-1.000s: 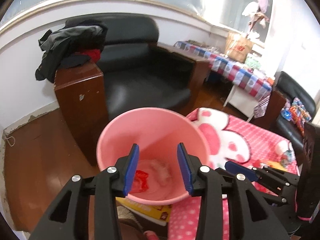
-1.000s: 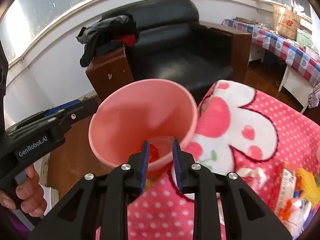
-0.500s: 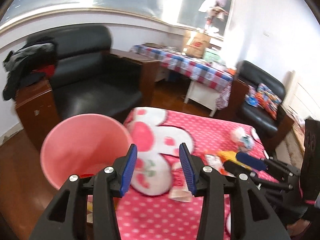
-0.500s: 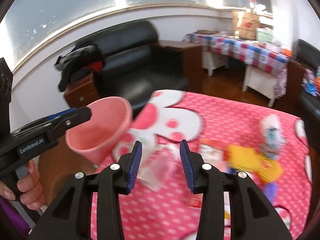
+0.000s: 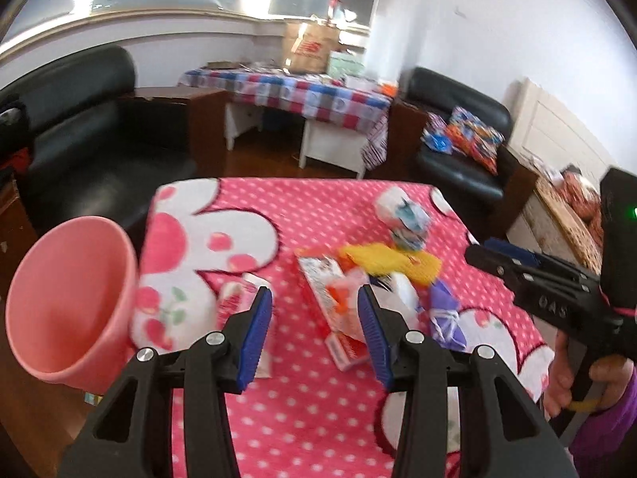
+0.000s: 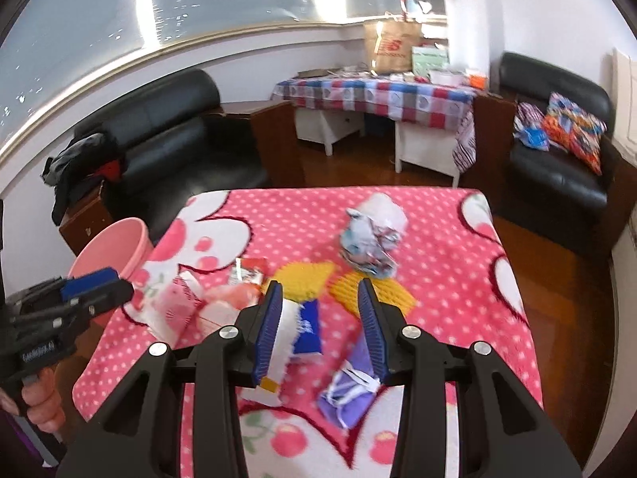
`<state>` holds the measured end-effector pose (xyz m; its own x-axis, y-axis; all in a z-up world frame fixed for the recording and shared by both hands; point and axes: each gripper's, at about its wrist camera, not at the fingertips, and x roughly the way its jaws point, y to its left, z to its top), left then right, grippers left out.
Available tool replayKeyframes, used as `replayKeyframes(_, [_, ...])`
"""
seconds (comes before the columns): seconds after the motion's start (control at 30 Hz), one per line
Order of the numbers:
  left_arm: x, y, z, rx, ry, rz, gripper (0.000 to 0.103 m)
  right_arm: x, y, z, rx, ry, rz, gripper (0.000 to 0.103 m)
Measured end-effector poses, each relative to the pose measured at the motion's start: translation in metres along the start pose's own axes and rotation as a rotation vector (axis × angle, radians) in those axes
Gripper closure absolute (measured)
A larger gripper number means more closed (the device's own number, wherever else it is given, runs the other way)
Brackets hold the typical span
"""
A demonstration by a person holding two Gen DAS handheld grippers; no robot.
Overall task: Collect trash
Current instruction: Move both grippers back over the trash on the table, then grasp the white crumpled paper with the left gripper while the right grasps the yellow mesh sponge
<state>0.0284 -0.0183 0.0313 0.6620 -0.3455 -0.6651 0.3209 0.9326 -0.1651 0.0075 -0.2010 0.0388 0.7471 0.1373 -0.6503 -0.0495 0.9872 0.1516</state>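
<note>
A pink bin (image 5: 67, 298) stands at the left edge of the table; it also shows in the right wrist view (image 6: 115, 247). Trash lies on the pink dotted cloth (image 5: 318, 418): a red-white carton (image 5: 330, 306), a small pink-white packet (image 5: 235, 298), a yellow patch (image 5: 394, 263), a crumpled wrapper (image 6: 370, 243), a white-blue packet (image 6: 298, 326) and a purple wrapper (image 6: 350, 386). My left gripper (image 5: 314, 330) is open and empty above the carton. My right gripper (image 6: 318, 322) is open and empty above the white-blue packet and purple wrapper.
A black armchair (image 6: 171, 151) stands behind the bin, with clothes (image 6: 79, 167) on a wooden side cabinet. A checkered-cloth table (image 6: 382, 95) is at the back. Another black chair with cushions (image 6: 565, 147) is at the right. Wooden floor surrounds the table.
Both grippers have swung right, away from the pink bin and over the trash on the cloth. The right gripper's jaws have opened wider.
</note>
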Motion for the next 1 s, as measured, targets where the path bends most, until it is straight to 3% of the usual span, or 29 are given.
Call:
replayKeyframes(0.27, [0.029, -0.039, -0.011, 0.038, 0.061, -0.053, 0.059, 0.010, -0.020, -0.007, 0.041, 0.015, -0.004, 0.063])
replayKeyframes(0.6, [0.076, -0.044, -0.014, -0.032, 0.152, 0.127, 0.058, 0.017, -0.035, -0.009, 0.067, 0.023, 0.015, 0.063])
replayKeyframes(0.7, [0.082, -0.033, -0.016, -0.072, 0.175, 0.130, 0.058, 0.022, -0.033, -0.013, 0.058, 0.040, 0.049, 0.063])
replayKeyframes(0.8, [0.082, -0.023, -0.017, -0.107, 0.178, 0.115, 0.058, 0.028, -0.029, -0.016, 0.056, 0.054, 0.076, 0.063])
replayKeyframes(1.0, [0.065, -0.016, -0.009, -0.107, 0.104, 0.077, 0.058, 0.039, -0.029, -0.013, 0.106, 0.078, 0.146, 0.063])
